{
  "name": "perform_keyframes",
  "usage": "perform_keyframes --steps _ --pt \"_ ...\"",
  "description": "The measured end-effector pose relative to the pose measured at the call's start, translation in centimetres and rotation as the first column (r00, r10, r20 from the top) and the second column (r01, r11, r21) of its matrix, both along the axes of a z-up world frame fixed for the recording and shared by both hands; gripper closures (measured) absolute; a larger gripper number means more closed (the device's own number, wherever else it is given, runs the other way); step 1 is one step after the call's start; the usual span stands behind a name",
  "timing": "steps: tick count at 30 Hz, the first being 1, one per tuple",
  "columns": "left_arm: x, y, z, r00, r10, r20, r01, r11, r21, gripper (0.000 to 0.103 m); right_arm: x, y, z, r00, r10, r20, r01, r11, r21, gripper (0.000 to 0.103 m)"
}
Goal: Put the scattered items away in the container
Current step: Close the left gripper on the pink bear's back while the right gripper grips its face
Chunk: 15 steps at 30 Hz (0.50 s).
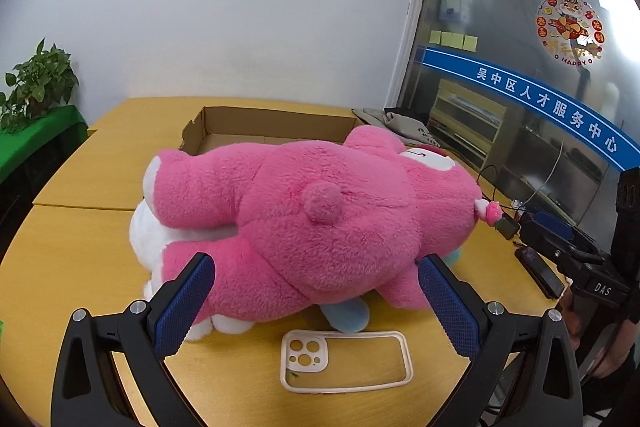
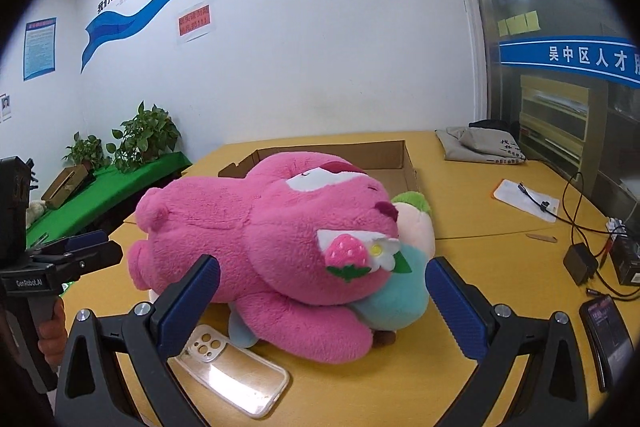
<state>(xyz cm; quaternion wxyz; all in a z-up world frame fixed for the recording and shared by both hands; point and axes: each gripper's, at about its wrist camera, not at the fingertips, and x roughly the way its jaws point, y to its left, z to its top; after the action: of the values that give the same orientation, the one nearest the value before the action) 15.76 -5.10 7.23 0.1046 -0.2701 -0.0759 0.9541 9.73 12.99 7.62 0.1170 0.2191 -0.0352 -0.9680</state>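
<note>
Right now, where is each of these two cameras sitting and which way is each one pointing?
Left wrist: sits on the left gripper, facing the pink plush bear's back and tail; its open fingers frame it, and the right gripper shows at right.
Right wrist: sits on the right gripper, facing the bear's head end; a hand holding the left gripper shows at left.
Shared: bear, phone case, cardboard box, yellow table.

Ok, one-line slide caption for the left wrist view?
Open left gripper faces pink plush bear; phone case nearer, cardboard box behind.
</note>
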Motion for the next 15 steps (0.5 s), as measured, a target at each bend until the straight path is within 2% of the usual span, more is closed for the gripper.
perform_keyframes --steps 7,15 --pt "0.2 0.0 -0.2 1.000 0.012 0.003 -0.012 1.000 0.004 0.000 1.2 -0.7 -0.3 0.999 -0.029 0.018 0.028 0.999 0.026 0.000" --pt "-0.5 0.2 -0.2 1.000 0.004 -0.011 -0.004 1.000 -0.011 0.000 0.2 -0.8 -0.4 1.000 -0.025 0.008 0.024 1.000 0.017 0.000"
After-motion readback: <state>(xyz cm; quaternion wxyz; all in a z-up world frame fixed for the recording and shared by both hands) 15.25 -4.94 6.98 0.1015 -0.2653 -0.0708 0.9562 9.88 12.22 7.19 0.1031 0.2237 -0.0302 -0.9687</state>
